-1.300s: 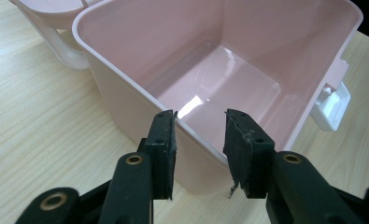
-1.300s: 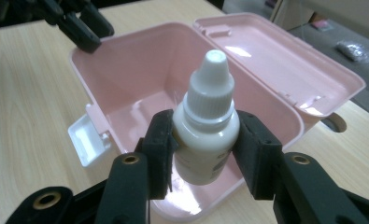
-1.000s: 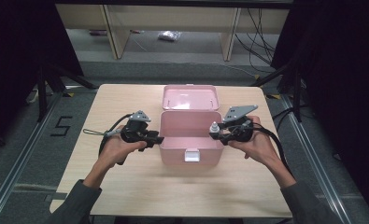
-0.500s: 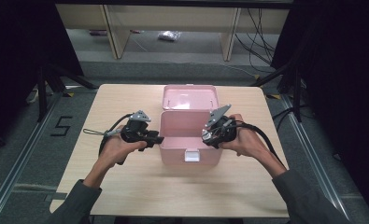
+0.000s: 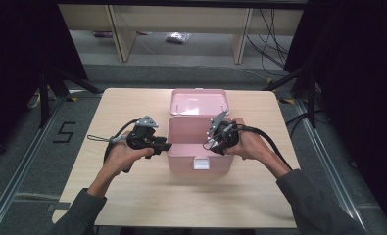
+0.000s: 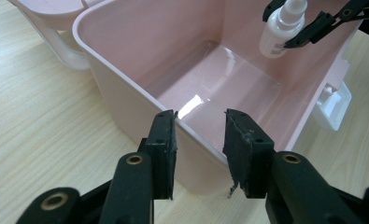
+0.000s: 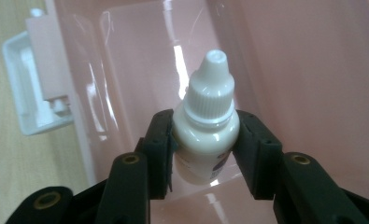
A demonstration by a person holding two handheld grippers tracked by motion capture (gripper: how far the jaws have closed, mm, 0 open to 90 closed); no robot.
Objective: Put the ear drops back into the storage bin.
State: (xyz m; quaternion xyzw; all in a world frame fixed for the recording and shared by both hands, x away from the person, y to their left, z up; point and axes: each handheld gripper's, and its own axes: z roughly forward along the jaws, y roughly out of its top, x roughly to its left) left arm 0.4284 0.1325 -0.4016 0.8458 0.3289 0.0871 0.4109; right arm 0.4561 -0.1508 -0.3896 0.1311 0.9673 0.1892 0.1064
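Bottle (image 7: 205,135) lengthwise, tip away from tongs (image 7: 204,144)

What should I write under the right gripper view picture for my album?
The right gripper holds a small white dropper bottle over the open pink box.

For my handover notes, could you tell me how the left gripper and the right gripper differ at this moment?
The right gripper is shut on a small white dropper bottle; the left gripper holds nothing, its jaws astride the pink box wall without pressing it. The right gripper hangs over the box's inside, while the left gripper stays at its outer edge. Both have black jaws and point towards the open box.
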